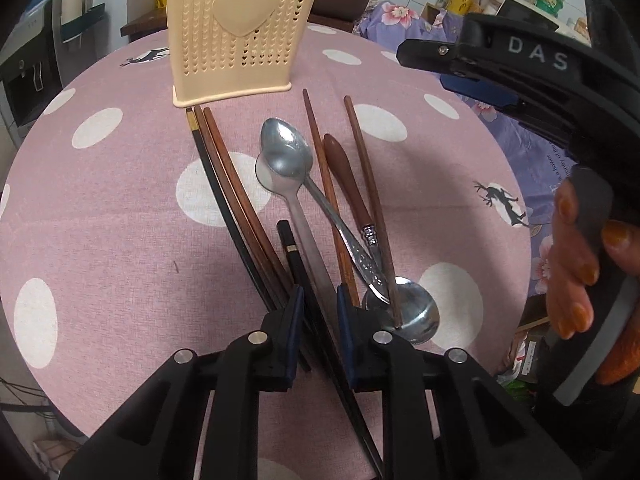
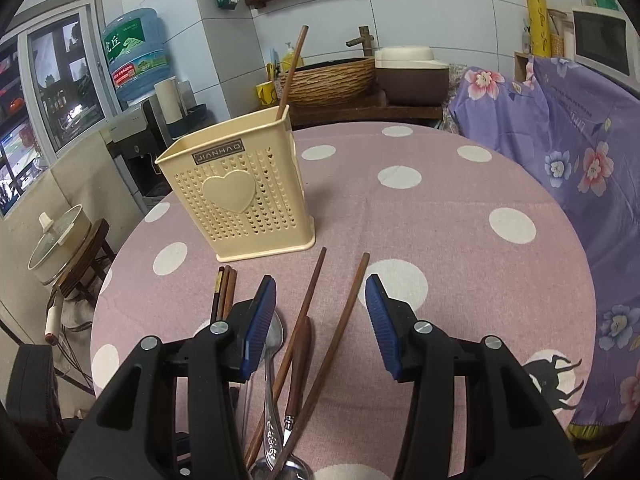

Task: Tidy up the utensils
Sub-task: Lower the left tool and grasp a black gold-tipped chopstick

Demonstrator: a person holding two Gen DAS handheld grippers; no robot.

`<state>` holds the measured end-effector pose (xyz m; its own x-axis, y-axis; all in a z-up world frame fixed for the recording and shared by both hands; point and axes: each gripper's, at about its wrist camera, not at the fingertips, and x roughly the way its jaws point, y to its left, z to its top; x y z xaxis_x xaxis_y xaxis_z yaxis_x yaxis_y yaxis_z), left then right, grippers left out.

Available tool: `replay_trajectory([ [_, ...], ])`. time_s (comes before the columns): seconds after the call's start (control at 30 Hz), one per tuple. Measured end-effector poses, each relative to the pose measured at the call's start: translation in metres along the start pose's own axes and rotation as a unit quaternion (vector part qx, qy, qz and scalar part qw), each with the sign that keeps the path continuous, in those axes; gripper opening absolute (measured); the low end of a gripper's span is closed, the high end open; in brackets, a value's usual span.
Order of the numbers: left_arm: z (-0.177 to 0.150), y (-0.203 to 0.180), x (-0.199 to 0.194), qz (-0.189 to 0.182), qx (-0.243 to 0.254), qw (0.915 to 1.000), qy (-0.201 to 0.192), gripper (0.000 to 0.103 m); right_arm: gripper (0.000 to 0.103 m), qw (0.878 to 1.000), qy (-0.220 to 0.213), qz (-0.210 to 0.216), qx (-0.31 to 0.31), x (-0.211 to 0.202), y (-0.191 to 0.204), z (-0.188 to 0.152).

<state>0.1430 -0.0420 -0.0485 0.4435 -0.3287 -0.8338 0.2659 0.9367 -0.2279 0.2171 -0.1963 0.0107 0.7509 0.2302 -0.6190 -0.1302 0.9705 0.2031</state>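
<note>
A cream perforated utensil holder [image 1: 240, 32] stands at the far side of the pink dotted table; in the right wrist view the holder [image 2: 240, 196] has one brown chopstick [image 2: 293, 68] standing in it. Before it lie brown and black chopsticks [image 1: 228, 184], metal spoons [image 1: 286, 148] and a brown-handled utensil [image 1: 344, 176]. My left gripper [image 1: 318, 312] is low over the pile, its jaws narrowly apart around a black chopstick [image 1: 298, 264] and a spoon handle. My right gripper [image 2: 320, 320] is open above two brown chopsticks [image 2: 352, 300], holding nothing; it also shows in the left wrist view [image 1: 500, 64].
The round table [image 2: 440, 208] has a pink cloth with white dots. A purple floral cloth [image 2: 580, 152] covers something at the right. A water dispenser [image 2: 136, 80], a pot on a stool [image 2: 60, 240] and a counter with a basin [image 2: 332, 80] stand behind.
</note>
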Motion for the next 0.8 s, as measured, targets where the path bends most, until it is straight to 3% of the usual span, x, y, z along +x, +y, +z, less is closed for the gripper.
replay_trajectory([
  [0.17, 0.004, -0.002, 0.003, 0.017, 0.013, 0.9998, -0.006, 0.009, 0.047, 1.000, 0.010, 0.005, 0.004, 0.002, -0.001, -0.004],
  [0.47, 0.021, 0.000, 0.011, 0.031, 0.035, 0.9989, 0.001, 0.010, 0.048, 1.000, 0.019, 0.003, 0.015, 0.002, -0.008, -0.011],
  [0.8, 0.038, 0.014, 0.022, 0.033, 0.012, 0.9994, -0.004, 0.013, 0.048, 0.999, 0.027, 0.003, 0.026, 0.002, -0.016, -0.018],
])
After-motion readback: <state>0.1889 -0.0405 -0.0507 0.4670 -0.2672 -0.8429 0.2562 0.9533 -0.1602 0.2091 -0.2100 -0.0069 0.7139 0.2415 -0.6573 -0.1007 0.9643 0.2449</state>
